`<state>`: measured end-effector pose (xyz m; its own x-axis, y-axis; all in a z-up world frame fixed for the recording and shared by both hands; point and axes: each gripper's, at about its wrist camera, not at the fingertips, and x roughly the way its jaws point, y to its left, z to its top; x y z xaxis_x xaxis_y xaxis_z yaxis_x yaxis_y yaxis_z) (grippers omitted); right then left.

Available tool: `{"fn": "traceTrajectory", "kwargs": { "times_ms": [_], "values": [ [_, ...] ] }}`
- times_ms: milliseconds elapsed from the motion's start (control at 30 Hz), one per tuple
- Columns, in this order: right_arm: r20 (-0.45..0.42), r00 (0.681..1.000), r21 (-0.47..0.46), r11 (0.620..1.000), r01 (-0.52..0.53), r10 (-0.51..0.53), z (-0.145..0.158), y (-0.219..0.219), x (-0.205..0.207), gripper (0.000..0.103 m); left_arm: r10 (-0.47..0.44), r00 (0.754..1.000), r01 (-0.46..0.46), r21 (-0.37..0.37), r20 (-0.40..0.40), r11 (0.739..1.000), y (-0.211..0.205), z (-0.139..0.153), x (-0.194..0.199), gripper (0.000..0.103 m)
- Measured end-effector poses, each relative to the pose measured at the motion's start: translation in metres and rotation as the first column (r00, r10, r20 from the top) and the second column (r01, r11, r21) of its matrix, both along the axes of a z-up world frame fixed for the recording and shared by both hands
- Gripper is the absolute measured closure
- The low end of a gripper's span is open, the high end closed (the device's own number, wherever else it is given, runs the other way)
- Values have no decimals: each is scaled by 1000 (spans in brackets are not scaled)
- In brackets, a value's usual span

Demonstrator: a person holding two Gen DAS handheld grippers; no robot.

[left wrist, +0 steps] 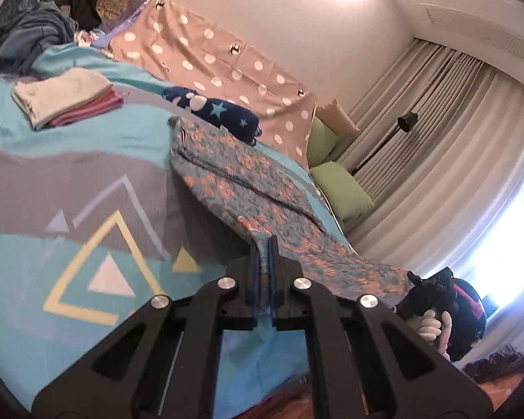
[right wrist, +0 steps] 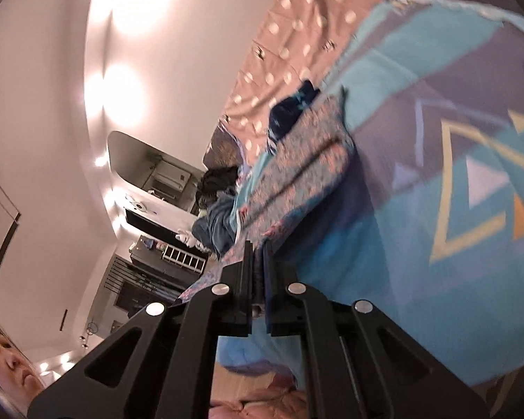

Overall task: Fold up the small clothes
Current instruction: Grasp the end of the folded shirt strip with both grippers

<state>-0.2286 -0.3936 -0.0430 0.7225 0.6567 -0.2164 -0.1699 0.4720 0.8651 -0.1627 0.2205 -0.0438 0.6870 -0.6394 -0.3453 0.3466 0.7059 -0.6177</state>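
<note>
Clamped tight on cloth, both claws: left claw (left wrist: 263,244) pinching one near edge of the floral garment (left wrist: 234,174), right claw (right wrist: 258,248) pinching another edge of the same garment (right wrist: 297,160), pads pressed together with only thin fabric between. Held at two separate points, most likely to keep the near edge stretched straight so a fold can come out even rather than bunched. Draped from the claws down onto the bedspread (left wrist: 87,181), with the far end resting flat and the near end raised off the surface, judging by the shadow beneath it in the right view. Gripped close to the edge rather than mid-panel, probably to leave the body of the cloth free to swing over itself. Set well apart on the far left, a folded stack (left wrist: 63,101) of pale and pink pieces, seemingly finished work kept clear of the folding area. Just beyond the garment's far end, a dark blue star-print piece (left wrist: 223,111), lying against the dotted pink sheet (left wrist: 213,59); farther back, a crumpled heap of clothes (left wrist: 28,38), apparently waiting. Visible low on the right of the left view, a hand (left wrist: 433,324) under the other tool. Judged stage: fold just begun, edge lifted, not yet laid over.
</note>
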Motion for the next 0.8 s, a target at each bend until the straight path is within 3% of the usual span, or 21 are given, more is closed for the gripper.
{"fn": "traceTrajectory", "kwargs": {
  "times_ms": [200,400,800],
  "values": [
    [-11,1000,-28,1000,12,-13,2,-1,8,98,-2,1000,2,-3,-25,1000,-6,-1,11,99],
    [59,998,-96,995,28,-22,28,9,27,98,18,1000,-19,52,16,998,-14,24,32,99],
    [127,991,-166,984,71,-50,68,8,119,98,56,998,-58,64,36,996,-24,58,112,99]
  ]
}}
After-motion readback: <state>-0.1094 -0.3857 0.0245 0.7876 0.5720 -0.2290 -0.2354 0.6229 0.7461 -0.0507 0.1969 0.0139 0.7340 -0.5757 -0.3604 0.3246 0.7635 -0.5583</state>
